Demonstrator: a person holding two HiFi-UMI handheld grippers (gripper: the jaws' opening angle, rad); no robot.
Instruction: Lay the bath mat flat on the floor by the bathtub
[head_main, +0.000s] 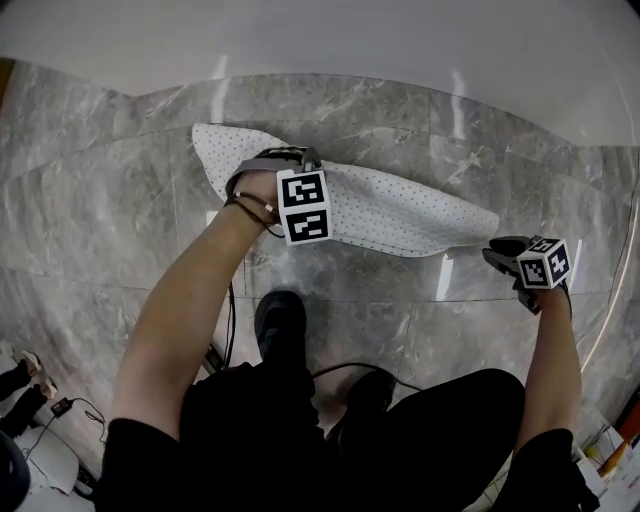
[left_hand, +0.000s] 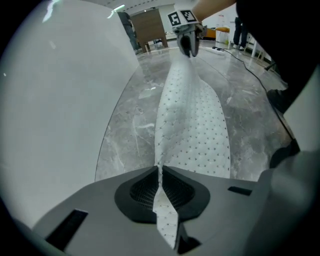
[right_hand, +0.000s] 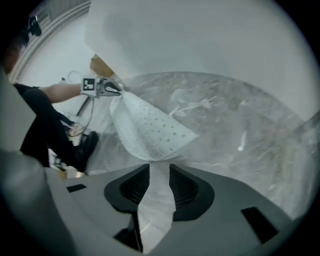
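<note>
The white dotted bath mat (head_main: 400, 210) lies bunched in a long fold on the grey marble floor, beside the white bathtub (head_main: 350, 40). My left gripper (head_main: 290, 165) points down at the mat's left part. In the left gripper view, the left gripper (left_hand: 160, 172) is shut on a pinched ridge of the mat (left_hand: 192, 120). My right gripper (head_main: 505, 252) is at the mat's right tip. In the right gripper view, the right gripper (right_hand: 159, 170) stands open, and the mat (right_hand: 150, 127) seems to run loosely through the gap. The pads do not press it.
The person's black shoes (head_main: 280, 320) stand just behind the mat, with a cable (head_main: 228, 330) trailing on the floor beside them. Small items and another person's foot (head_main: 25, 375) are at the lower left. The tub wall (left_hand: 55, 100) curves along the mat's far side.
</note>
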